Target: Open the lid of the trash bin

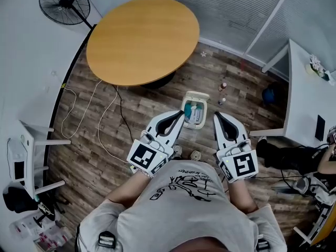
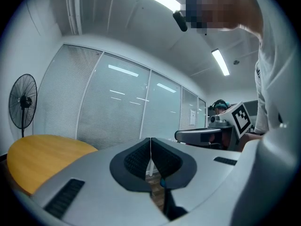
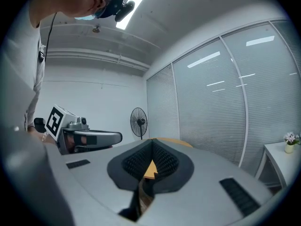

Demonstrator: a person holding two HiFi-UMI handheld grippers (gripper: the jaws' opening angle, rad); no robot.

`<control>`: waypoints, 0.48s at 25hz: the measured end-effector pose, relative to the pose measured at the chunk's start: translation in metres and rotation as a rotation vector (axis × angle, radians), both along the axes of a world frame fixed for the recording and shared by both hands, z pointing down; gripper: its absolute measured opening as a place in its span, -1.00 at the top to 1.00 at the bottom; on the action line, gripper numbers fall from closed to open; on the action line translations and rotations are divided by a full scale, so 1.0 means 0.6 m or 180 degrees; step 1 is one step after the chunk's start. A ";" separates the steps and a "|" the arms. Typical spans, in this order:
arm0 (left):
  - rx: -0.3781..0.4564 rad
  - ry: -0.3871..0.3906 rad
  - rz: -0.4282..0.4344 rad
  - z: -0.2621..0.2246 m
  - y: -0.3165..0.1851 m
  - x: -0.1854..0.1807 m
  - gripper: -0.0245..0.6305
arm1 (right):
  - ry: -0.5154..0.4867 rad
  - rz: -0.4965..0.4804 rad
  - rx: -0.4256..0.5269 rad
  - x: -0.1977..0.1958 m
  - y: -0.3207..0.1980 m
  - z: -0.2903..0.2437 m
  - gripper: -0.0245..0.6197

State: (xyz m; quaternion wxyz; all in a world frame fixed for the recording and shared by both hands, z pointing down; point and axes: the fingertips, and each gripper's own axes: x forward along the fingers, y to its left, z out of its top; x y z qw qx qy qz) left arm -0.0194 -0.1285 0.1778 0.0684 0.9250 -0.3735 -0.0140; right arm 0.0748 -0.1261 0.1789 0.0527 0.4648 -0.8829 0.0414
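Bin: small cream plastic trash bin (image 1: 196, 94) stands on the wooden floor (image 1: 105, 167), between our gripper tips
Handling: we judge it light, stiff and smooth; pinch its thin top edge
Tools: left gripper (image 1: 180, 115) and right gripper (image 1: 216, 115) are pressed together, empty

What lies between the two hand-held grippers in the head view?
In the head view, the trash bin shows between the left hand-held gripper and the right hand-held gripper, down on the floor.

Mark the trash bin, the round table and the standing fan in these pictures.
trash bin (image 1: 196, 94): head view, far edge of its rim.
round table (image 1: 143, 40): head view, middle of its wooden top.
standing fan (image 1: 64, 3): head view, centre of its grille.
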 end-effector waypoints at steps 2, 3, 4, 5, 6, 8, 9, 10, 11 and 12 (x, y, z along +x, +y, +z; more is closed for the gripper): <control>0.0016 0.0018 -0.0019 -0.010 0.000 0.000 0.86 | 0.0000 -0.0003 0.0026 0.001 0.003 -0.009 0.90; 0.0025 0.0025 -0.0033 -0.015 0.000 -0.001 0.86 | 0.0002 -0.0007 0.0039 0.001 0.005 -0.014 0.90; 0.0033 0.0032 -0.0046 -0.020 0.000 -0.002 0.86 | 0.0003 -0.0012 0.0049 0.001 0.007 -0.018 0.90; 0.0039 0.0037 -0.0057 -0.024 0.000 -0.003 0.86 | 0.0003 -0.0016 0.0055 0.001 0.009 -0.022 0.90; 0.0043 0.0041 -0.0066 -0.028 0.000 -0.004 0.86 | 0.0003 -0.0020 0.0059 0.002 0.010 -0.026 0.90; 0.0046 0.0047 -0.0079 -0.035 0.000 -0.008 0.86 | -0.0002 -0.0034 0.0062 0.001 0.012 -0.033 0.90; 0.0045 0.0051 -0.0087 -0.037 0.000 -0.010 0.86 | -0.0006 -0.0040 0.0065 0.001 0.012 -0.036 0.90; 0.0042 0.0056 -0.0098 -0.039 -0.001 -0.012 0.86 | -0.0009 -0.0042 0.0071 0.002 0.012 -0.039 0.90; 0.0039 0.0064 -0.0109 -0.042 -0.001 -0.012 0.86 | -0.0008 -0.0038 0.0078 0.004 0.013 -0.042 0.90; 0.0036 0.0074 -0.0117 -0.044 0.000 -0.012 0.86 | -0.0007 -0.0032 0.0085 0.005 0.014 -0.045 0.90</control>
